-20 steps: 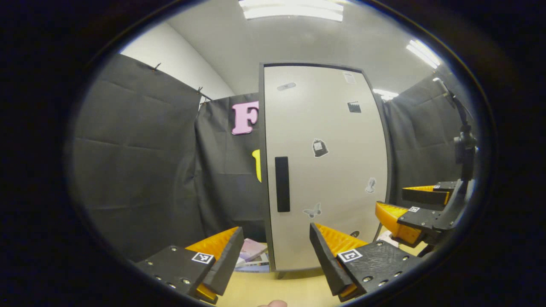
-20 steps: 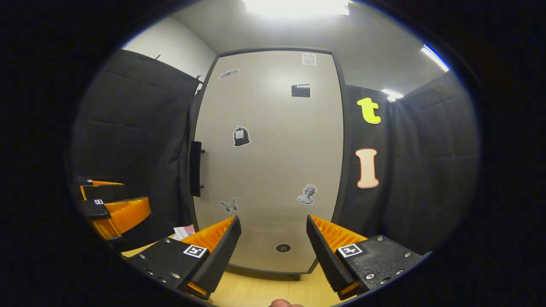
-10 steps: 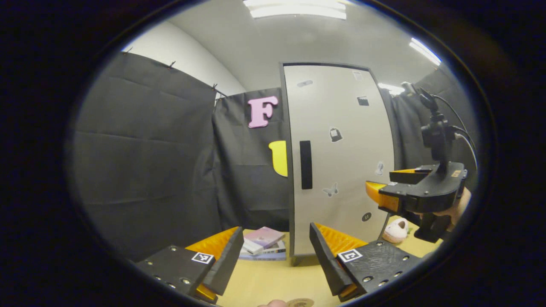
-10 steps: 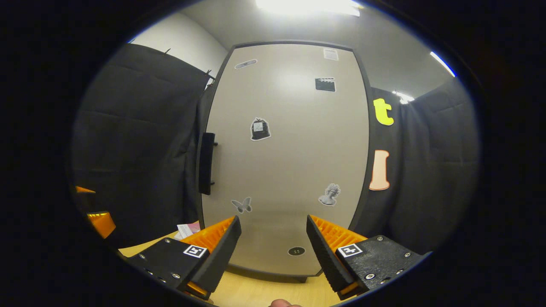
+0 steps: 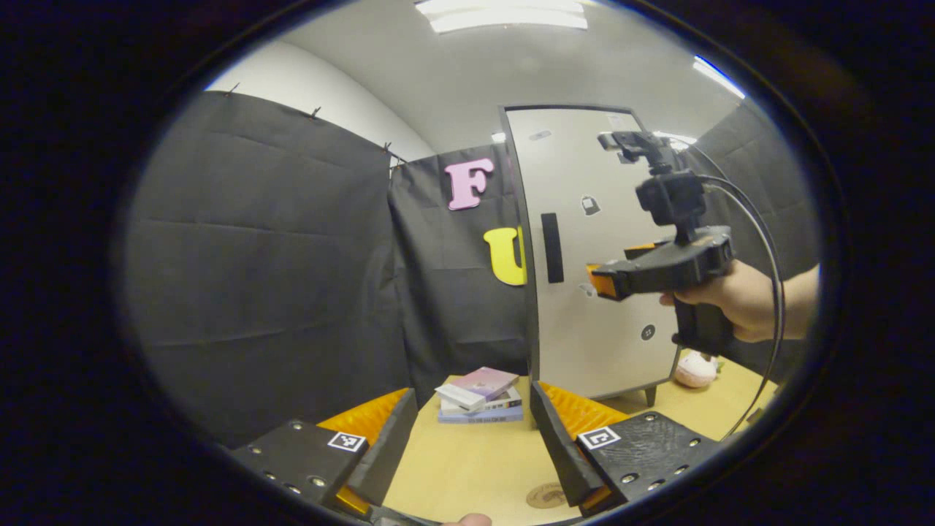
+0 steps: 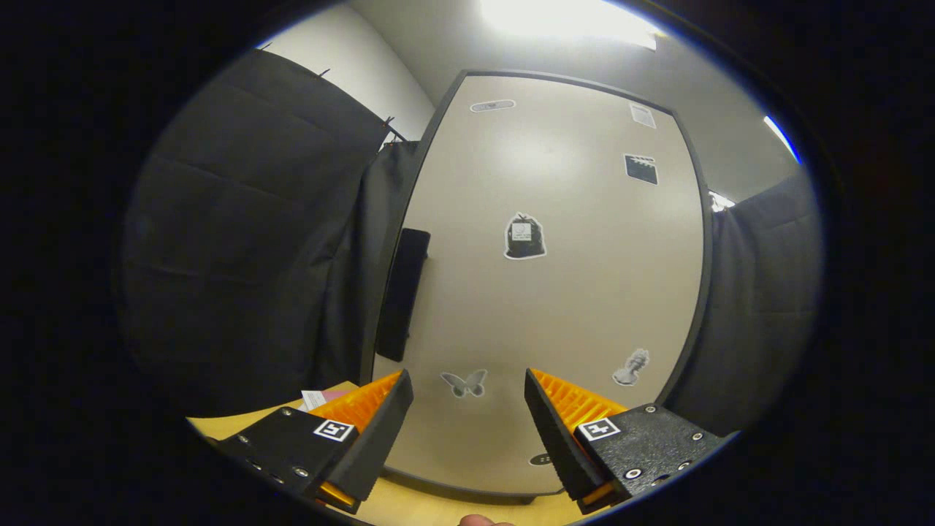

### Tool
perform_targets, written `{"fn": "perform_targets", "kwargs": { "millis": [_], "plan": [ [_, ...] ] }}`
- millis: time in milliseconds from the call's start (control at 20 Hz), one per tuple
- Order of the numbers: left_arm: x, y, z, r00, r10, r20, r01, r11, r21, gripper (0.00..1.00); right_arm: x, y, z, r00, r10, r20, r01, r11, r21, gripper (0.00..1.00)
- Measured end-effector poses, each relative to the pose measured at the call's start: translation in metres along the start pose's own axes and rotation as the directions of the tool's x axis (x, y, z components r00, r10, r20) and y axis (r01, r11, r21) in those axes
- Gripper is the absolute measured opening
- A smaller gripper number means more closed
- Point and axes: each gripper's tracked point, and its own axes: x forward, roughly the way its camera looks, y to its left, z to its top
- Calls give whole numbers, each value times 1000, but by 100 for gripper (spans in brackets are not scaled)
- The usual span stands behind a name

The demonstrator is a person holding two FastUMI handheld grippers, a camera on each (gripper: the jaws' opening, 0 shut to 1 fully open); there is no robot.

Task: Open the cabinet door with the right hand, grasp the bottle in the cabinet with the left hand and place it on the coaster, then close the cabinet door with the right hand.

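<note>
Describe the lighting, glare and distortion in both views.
Right gripper view: ceiling light blown out, soft sheen high on the cabinet door, door edges bowed by fisheye. Left gripper view: ceiling light strips bright but defined, table evenly lit, door edges nearly straight.

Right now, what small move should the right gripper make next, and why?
Probably shift the right gripper toward the handle on the door. The door is shut, the gripper is open and empty, and it points beside the handle, not at it.
</note>
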Motion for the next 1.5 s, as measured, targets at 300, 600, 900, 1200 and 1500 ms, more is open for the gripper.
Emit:
{"fn": "perform_targets", "kwargs": {
  "millis": [300, 600, 900, 1200, 1500],
  "plan": [
    [-16, 26, -19, 997, 49, -58, -50, 999, -19, 89, 53, 50, 27, 996, 88, 11, -89, 996, 21, 95],
    [-31, 42, -35, 995, 66, -81, -71, 996, -62, 89, 78, 56, 21, 994, 105, -18, -105, 994, -6, 42],
    [-39, 49, -42, 995, 51, -87, -58, 995, -84, 89, 77, 56, 17, 991, 124, -52, -118, 987, 105, 24],
    [-13, 23, -38, 997, -59, -42, 57, 997, -50, 89, 50, 62, 19, 983, 181, -30, -175, 974, 146, 21],
    [2, -30, -35, 977, -211, -20, 209, 974, -93, 94, 40, 53, 14, 966, 258, -18, -252, 955, 154, 19]
  ]
}}
